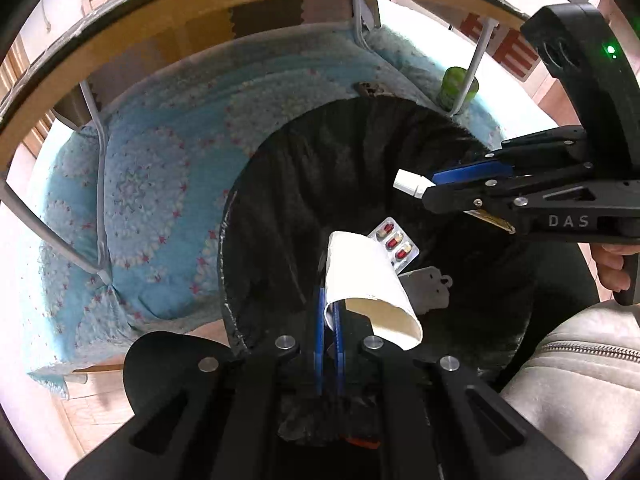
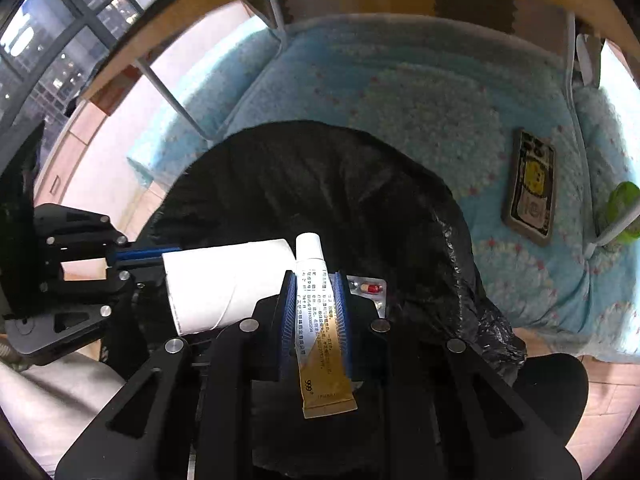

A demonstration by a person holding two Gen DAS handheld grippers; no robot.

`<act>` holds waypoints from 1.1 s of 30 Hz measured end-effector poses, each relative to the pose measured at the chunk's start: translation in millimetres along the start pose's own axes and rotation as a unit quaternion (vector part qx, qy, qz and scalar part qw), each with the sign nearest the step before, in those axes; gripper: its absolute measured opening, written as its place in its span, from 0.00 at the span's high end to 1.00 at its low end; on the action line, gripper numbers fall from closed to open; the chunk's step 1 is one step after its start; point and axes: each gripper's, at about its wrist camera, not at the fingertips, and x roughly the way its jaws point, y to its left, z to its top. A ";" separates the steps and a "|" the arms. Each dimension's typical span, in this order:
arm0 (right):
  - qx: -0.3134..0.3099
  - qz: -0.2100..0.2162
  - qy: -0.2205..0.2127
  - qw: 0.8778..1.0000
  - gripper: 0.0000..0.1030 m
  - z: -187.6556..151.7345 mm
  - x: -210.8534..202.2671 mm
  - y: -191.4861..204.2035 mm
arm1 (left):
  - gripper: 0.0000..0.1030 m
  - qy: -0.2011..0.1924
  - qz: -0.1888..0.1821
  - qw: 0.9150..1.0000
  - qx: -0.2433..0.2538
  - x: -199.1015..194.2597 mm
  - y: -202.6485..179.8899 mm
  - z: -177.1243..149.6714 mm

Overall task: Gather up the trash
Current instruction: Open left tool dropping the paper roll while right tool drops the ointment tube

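Note:
A black trash bag (image 1: pixel 352 184) lies open below both grippers; it also shows in the right wrist view (image 2: pixel 340 184). My left gripper (image 1: pixel 329 300) is shut on a white paper tube (image 1: pixel 368 280) and holds it over the bag's mouth; the tube also shows in the right wrist view (image 2: pixel 224 284). My right gripper (image 2: pixel 316 280) is shut on a white and gold ointment tube (image 2: pixel 318 328), also over the bag; its white cap shows in the left wrist view (image 1: pixel 410 184). A blister pack of red capsules (image 1: pixel 394 244) lies inside the bag, below the paper tube.
A blue patterned quilt (image 1: pixel 160 200) covers the floor under a wooden table edge (image 1: pixel 200 28) with metal legs (image 1: pixel 96 184). A dark framed card (image 2: pixel 532 188) and a green object (image 2: pixel 620 208) lie on the quilt. A grey tag (image 1: pixel 428 284) lies in the bag.

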 end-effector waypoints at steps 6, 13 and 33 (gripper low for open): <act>0.000 -0.002 0.008 1.000 0.80 1.6 8.7 -2.4 | 0.96 0.004 -0.003 1.000 0.001 1.6 -2.0 1.7; 0.001 -0.002 0.003 1.000 0.69 1.7 7.4 -2.5 | 0.91 0.011 -0.015 1.000 0.001 0.1 -7.8 5.6; -0.015 -0.012 -0.056 0.998 0.69 7.6 -44.2 9.1 | 0.59 -0.069 -0.019 0.997 0.011 -56.1 -15.2 15.7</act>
